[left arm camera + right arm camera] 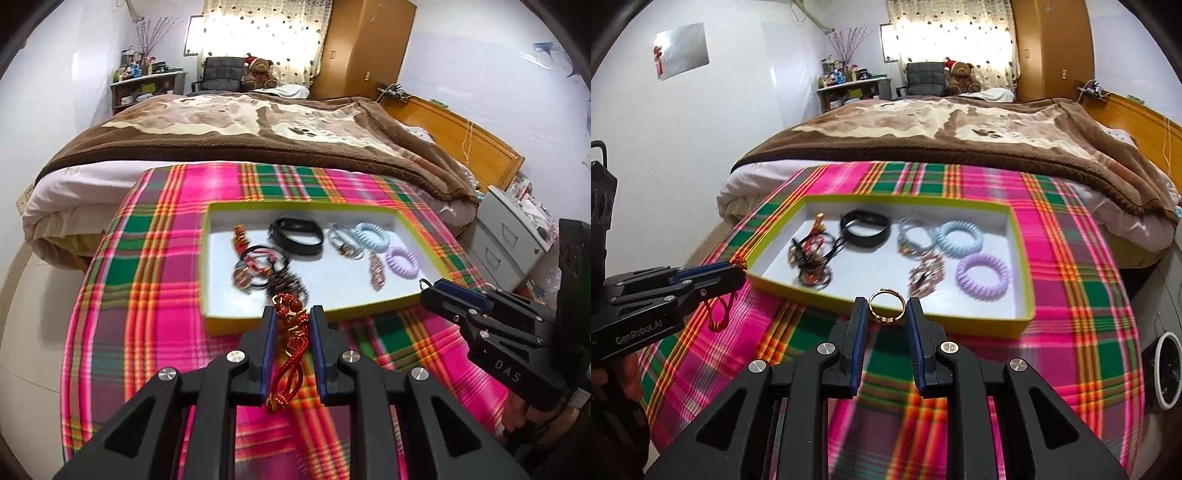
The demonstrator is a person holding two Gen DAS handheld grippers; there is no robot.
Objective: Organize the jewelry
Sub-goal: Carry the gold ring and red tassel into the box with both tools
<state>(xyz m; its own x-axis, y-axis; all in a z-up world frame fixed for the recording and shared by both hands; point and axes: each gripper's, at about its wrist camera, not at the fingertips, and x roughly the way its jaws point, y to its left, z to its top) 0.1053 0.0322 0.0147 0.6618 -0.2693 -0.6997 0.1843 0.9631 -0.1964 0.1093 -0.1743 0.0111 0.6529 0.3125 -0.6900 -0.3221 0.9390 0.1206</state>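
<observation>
Your left tongs (291, 314) are clamped on a red knotted cord charm (290, 345), its beaded head pinched between the blue pads and its looped tail hanging down toward the camera. Your right tongs (886, 308) grip a gold ring (886, 307) upright between the tips, the band facing the camera.

Both pairs hover above the near edge of the shallow tray (1021, 236), a white-floored box with a yellow-green rim that lies on the plaid cloth (1082, 295) covering the counter. The left tongs are by the tray's near left corner, the right tongs over the middle of its near rim.

Inside the tray, a tangle of dark hair ties and beaded pieces (812, 258) sits at the left end, a black band (864, 229) lies toward the far rim, and grey elastic loops (916, 232) lie right of it. A blue coil tie (960, 232) and a purple coil tie (983, 275) sit at the right end, with a small beaded piece (925, 275) just beside the purple one.
</observation>
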